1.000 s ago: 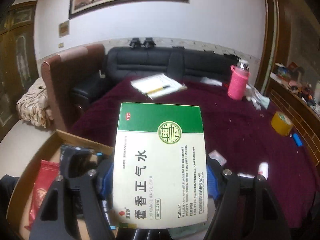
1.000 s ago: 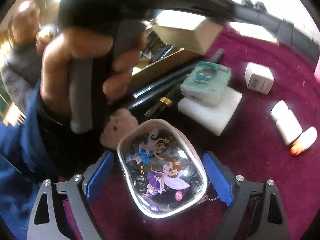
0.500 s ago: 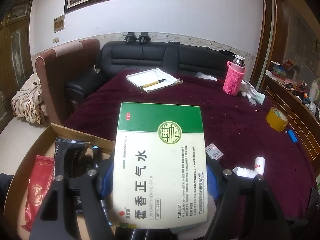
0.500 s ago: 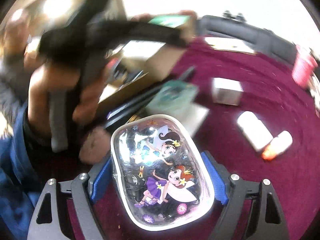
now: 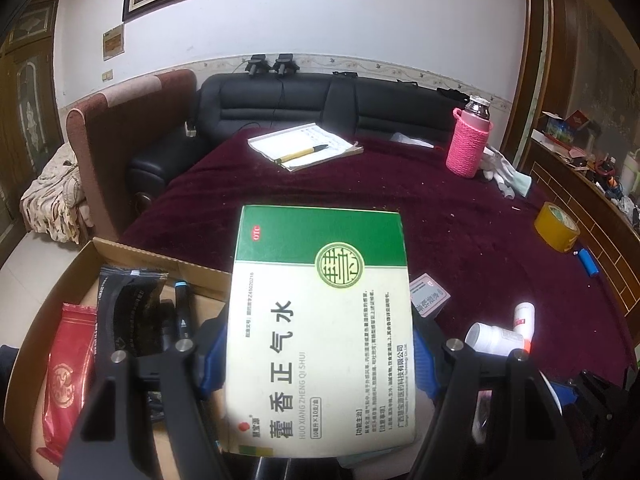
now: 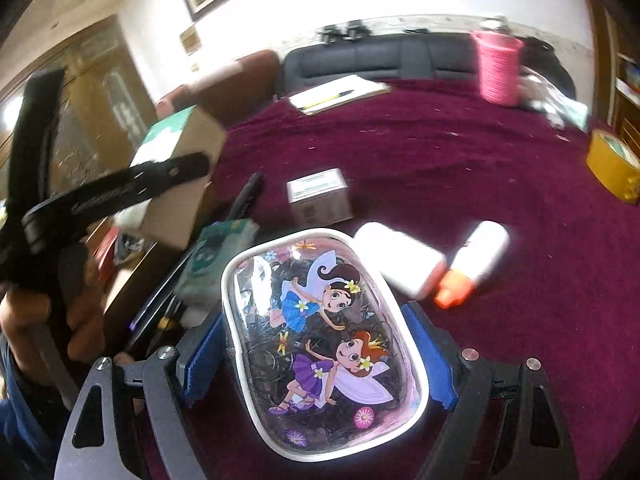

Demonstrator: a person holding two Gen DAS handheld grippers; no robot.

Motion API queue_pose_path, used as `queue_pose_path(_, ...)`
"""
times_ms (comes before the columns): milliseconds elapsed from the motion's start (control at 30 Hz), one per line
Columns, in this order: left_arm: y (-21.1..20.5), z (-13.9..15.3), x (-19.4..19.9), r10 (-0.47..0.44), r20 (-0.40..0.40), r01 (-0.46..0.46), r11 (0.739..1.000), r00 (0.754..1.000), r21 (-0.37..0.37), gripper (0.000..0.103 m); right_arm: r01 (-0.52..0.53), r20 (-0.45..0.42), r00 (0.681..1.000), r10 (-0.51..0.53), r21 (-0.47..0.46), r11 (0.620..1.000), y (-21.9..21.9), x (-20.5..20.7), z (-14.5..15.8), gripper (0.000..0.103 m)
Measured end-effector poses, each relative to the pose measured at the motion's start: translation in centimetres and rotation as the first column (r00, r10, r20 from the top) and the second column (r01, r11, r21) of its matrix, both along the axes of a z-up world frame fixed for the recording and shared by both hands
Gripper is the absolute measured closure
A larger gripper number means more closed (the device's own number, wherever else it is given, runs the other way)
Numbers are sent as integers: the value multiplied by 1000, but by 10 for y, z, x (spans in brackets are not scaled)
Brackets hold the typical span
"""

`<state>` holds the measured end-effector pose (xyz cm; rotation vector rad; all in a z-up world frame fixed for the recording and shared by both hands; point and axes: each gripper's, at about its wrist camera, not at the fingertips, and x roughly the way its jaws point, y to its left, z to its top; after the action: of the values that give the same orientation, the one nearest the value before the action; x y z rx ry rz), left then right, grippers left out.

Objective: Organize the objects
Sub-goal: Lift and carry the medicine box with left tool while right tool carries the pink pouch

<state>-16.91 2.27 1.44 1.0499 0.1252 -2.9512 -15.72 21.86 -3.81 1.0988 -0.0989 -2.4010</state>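
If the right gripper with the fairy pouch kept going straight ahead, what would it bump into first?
Probably the white bottle lying on the red cloth just beyond the fairy pouch held in the right gripper. The small white box sits farther back, though depth is hard to judge.

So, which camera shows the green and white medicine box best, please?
The left wrist view. There the green and white medicine box fills the centre, its printed face sharp and readable, between the fingers of the left gripper. The right wrist view shows the box only at the left, blurred, seen from its side, partly behind a black finger.
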Motion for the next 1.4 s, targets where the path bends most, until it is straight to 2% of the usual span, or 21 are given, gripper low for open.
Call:
queue_pose_path(200, 3, 0, 0, -14, 2, 14, 1000, 1000, 6, 31, 27, 73, 997, -24, -42, 999, 12, -9, -9, 14)
queue_pose_path(600, 9, 1, 5, -34, -9, 35, 999, 999, 23, 31, 27, 24, 999, -26, -32, 999, 8, 0, -3, 14)
queue_pose_path(933, 18, -1, 4, -34, -22, 34, 999, 999, -17, 31, 53, 48, 998, -50, -60, 997, 17, -8, -6, 14)
queue_pose_path(1167, 21, -4, 2, -44, -3, 44, 999, 999, -21, 31, 64, 84, 995, -58, -73, 995, 21, -14, -13, 14)
queue_pose_path(1400, 22, -8, 1, -47, 3, 47, 999, 999, -19, 31, 86, 62, 995, -80, -96, 992, 26, -14, -8, 14)
